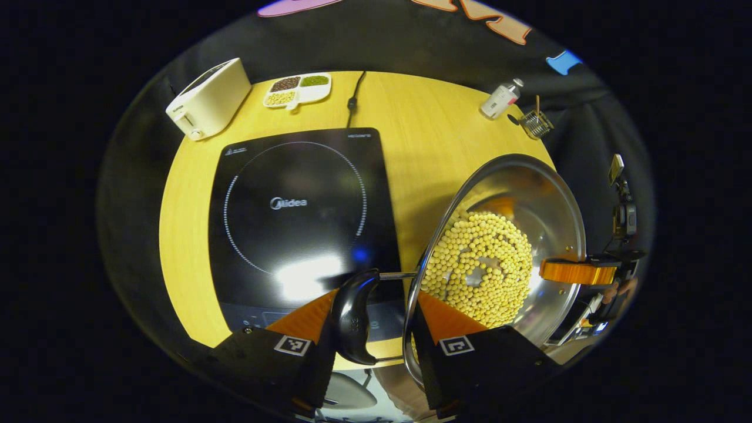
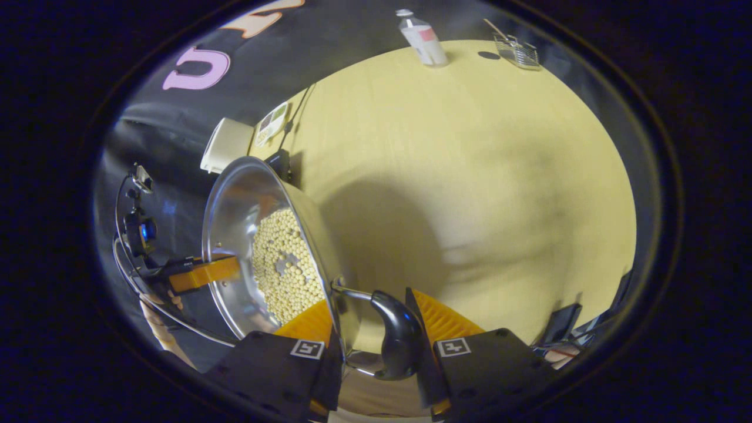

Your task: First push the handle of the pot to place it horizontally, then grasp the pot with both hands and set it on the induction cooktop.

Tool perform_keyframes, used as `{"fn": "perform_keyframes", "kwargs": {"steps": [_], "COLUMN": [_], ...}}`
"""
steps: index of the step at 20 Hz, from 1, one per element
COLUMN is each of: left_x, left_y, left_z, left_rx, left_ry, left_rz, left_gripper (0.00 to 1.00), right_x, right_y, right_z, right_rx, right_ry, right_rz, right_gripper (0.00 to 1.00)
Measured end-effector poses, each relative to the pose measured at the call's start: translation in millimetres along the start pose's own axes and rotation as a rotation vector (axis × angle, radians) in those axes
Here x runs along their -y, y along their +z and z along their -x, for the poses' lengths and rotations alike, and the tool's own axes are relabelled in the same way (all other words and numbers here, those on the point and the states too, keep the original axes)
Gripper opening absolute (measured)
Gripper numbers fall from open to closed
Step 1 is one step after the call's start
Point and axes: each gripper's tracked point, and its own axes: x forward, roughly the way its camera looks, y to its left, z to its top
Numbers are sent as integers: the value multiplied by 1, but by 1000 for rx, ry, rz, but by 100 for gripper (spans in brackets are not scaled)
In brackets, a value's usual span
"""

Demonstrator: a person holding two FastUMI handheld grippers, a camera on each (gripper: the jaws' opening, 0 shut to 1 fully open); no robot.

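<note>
A steel pot (image 1: 546, 205) holding soybeans (image 1: 479, 267) hangs tilted just right of the black induction cooktop (image 1: 299, 217), its rim overlapping the cooktop's near right corner. My left gripper (image 1: 377, 294) is shut on the pot's near black handle (image 1: 355, 317), one finger outside the handle and the other inside the rim. Across the pot, the right gripper (image 1: 578, 271) clamps the far side. In the right gripper view, my right gripper (image 2: 370, 299) is shut on the other black handle (image 2: 399, 341) of the pot (image 2: 235, 194), and the left gripper (image 2: 205, 273) holds the opposite rim.
On the yellow table (image 1: 435, 123) stand a white toaster (image 1: 208, 100), a divided dish of beans (image 1: 296, 89), a small bottle (image 1: 500, 98) and a wire basket (image 1: 536, 123). The cooktop's cable (image 1: 352, 100) runs to the back edge. The pot's shadow falls on the bare table (image 2: 470, 176).
</note>
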Motion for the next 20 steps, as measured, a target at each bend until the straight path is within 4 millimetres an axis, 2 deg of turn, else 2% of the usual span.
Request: {"fn": "perform_keyframes", "kwargs": {"steps": [1,7,13,16,17,20], "left_x": [0,1,-3,0,0,0], "left_y": [1,7,7,1,1,0], "left_z": [0,-3,-6,-5,-4,-3], "left_rx": [0,17,33,43,48,66], "left_ry": [-1,-14,-18,0,8,31], "left_rz": [-11,-74,-64,-58,-54,-45], "left_gripper": [65,65,65,65,65,65], "right_x": [1,4,5,5,6,6], "right_y": [1,2,6,9,11,14], "right_z": [2,3,6,6,7,5], "right_rx": [1,31,50,46,45,42], "right_ry": [-1,-21,-53,-49,-47,-46], "right_rz": [-6,-31,-15,-3,-1,8], "right_gripper": [54,54,54,54,48,48]}}
